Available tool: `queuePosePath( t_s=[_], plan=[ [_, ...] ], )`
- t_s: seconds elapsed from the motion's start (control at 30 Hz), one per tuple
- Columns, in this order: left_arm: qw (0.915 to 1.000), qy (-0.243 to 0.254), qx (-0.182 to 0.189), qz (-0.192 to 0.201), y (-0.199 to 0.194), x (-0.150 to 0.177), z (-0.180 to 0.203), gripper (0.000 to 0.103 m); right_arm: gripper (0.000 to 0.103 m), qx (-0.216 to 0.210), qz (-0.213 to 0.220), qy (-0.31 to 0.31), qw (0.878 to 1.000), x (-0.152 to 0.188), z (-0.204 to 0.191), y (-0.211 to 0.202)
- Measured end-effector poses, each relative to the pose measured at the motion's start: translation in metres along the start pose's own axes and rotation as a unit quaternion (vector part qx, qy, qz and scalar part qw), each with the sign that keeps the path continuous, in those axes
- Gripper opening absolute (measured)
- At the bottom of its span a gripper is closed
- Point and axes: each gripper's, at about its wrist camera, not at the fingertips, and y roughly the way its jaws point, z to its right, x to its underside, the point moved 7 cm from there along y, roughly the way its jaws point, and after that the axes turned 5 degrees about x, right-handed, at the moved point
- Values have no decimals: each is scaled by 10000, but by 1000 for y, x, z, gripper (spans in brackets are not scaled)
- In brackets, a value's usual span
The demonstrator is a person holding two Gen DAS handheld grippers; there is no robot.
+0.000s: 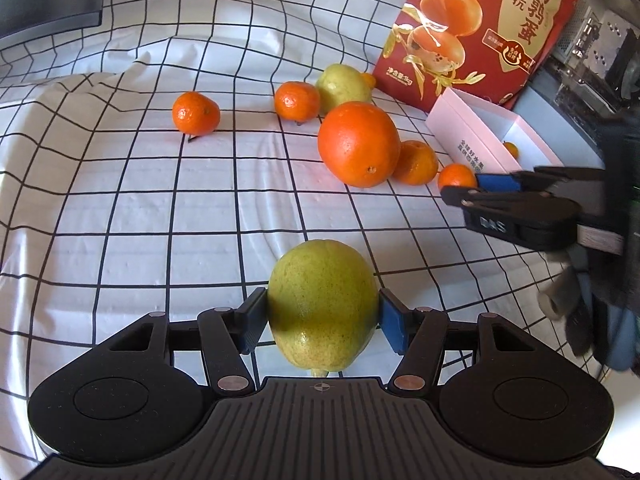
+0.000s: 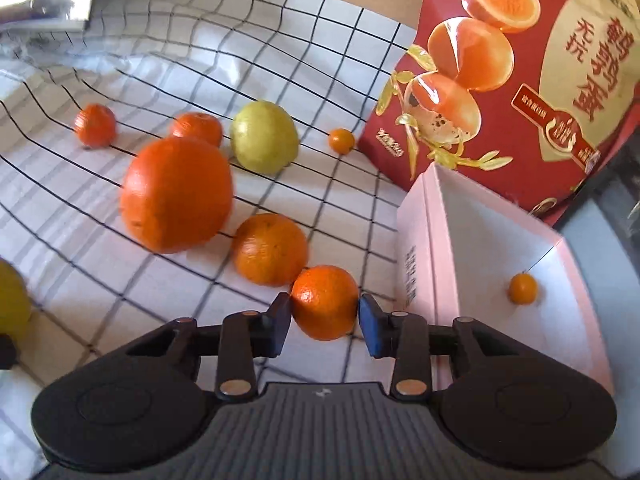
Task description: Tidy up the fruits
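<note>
Our left gripper (image 1: 323, 316) sits low and level, its two blue pads pressed against the sides of a green fruit (image 1: 322, 304) held between them. Our right gripper (image 2: 325, 318) is clamped the same way on a small orange (image 2: 325, 302), fingers pointing forward.

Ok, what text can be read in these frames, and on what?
"鹌鹑蛋" and "无抗": big characters on the red printed bag.
"净含量:1kg": small line low on that bag.
"DAS": raised letters on the right gripper.
Dark print on the pink cardboard box: too small to read.
</note>
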Motion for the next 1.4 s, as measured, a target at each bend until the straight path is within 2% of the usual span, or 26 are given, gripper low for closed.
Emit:
queuePosePath(
  t_s=[0.2,0.33,0.43,0.5,0.57,0.77,0.93,1.07,1.27,1.4],
  plan=[
    [9999,68,37,-104,3,-1,4,64,36,-711,12,322,9969,19,-9,-42],
    [9997,166,2,-167,7,-3,9,64,36,-1292,-82,662,9894,39,-13,-68],
    [9996,180,-2,-204,8,-4,9,64,37,-1499,-238,853,9847,54,-12,-76],
    [9996,185,13,-220,8,-5,9,64,37,-1447,-315,915,9847,62,-9,-76],
    [9996,181,31,-229,8,-5,8,64,45,-1326,-348,1089,9845,67,-1,-75],
    [9995,180,41,-255,9,-5,8,64,60,-856,-271,1254,9880,73,21,-76],
    [9993,259,22,-257,10,-5,9,64,61,-833,-228,1220,9888,75,23,-78],
    [9992,314,11,-264,10,-5,10,64,62,-941,-311,1060,9894,77,10,-72],
    [9987,266,122,-423,14,1,12,65,61,-704,-324,1079,9911,76,9,-62],
    [9983,337,47,-476,16,-1,14,65,54,-692,-392,1140,9903,77,14,-54]
  ],
)
